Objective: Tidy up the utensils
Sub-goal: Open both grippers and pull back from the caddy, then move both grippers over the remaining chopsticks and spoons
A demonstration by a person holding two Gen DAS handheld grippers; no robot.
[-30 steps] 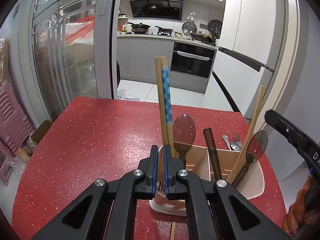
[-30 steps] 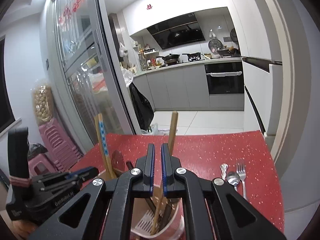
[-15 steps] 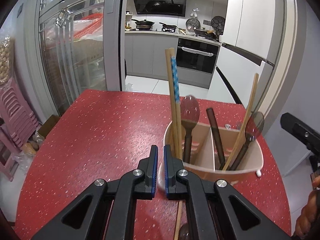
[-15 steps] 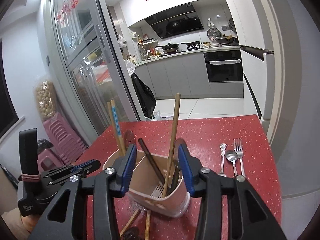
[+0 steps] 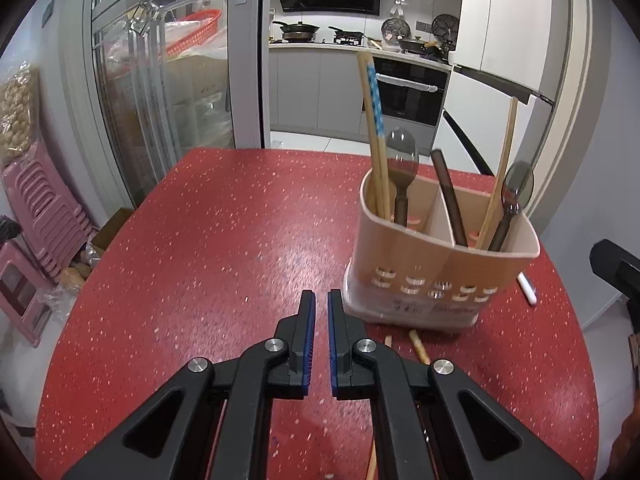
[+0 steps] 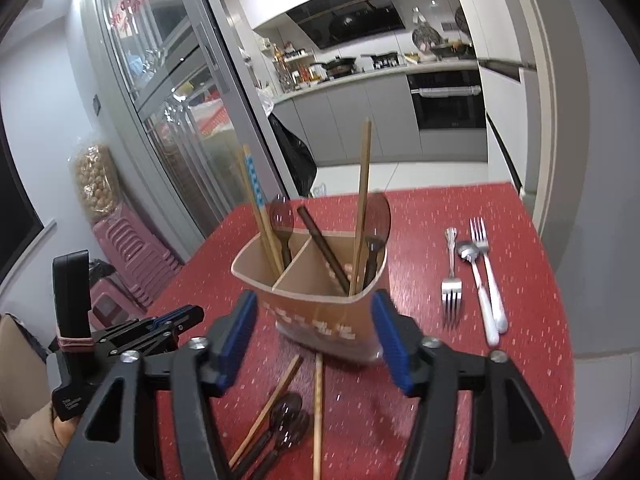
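Observation:
A beige two-compartment utensil holder [image 5: 440, 268] stands on the red table [image 5: 224, 240]. It holds blue-patterned chopsticks [image 5: 374, 120], a wooden chopstick [image 5: 502, 168], brown spoons [image 5: 402, 156] and a dark handle [image 5: 448, 196]. My left gripper [image 5: 319, 298] is shut on nothing, just left of the holder's base. My right gripper [image 6: 314, 308] hovers in front of the holder [image 6: 320, 280]; its jaws are opening and touch nothing. Below them lie loose chopsticks [image 6: 318, 400] and brown spoons [image 6: 288, 420]. The left gripper [image 6: 176, 318] shows at the lower left.
Two forks [image 6: 450, 280] and a white-handled spoon [image 6: 476, 280] lie on the table to the right of the holder. A white handle [image 5: 528, 288] shows behind the holder. Pink stools [image 5: 36, 216] stand beside the table's left edge. A kitchen lies beyond.
Both grippers have drawn back from the holder, which now sits farther off. The right jaws have spread from shut to wide apart. The left jaws stayed shut.

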